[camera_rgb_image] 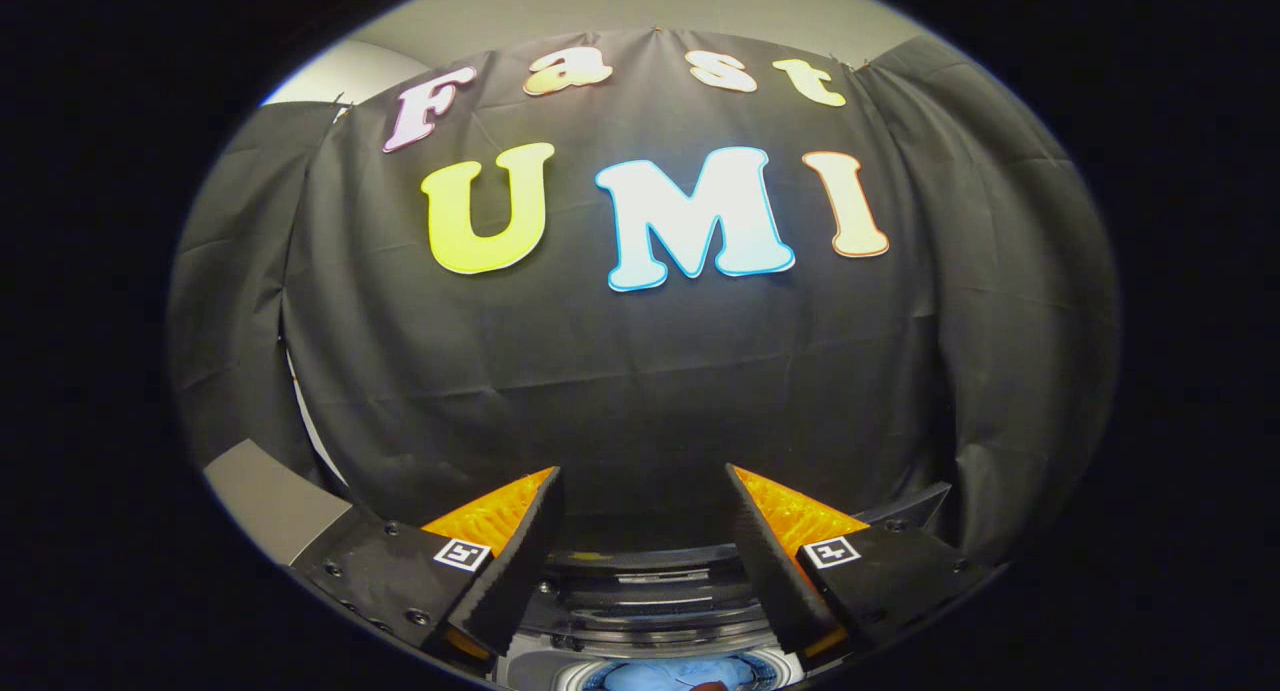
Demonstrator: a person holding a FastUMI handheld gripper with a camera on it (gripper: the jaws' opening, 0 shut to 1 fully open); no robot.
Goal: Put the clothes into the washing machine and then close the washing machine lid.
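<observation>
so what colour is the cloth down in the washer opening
Light blue, seen in the gripper view: the cloth lies inside the washing machine, below the open gripper.

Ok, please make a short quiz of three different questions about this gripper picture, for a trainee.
1. True or false: the gripper is shut on light blue cloth.
2. What lies below the fingers? A) round grey-rimmed washing machine opening B) wooden drawer
3. Fill in: the light blue cloth lies ____ the opening.

Key: 1 false, the fingers stand apart with nothing between them; 2 A; 3 inside.
</observation>
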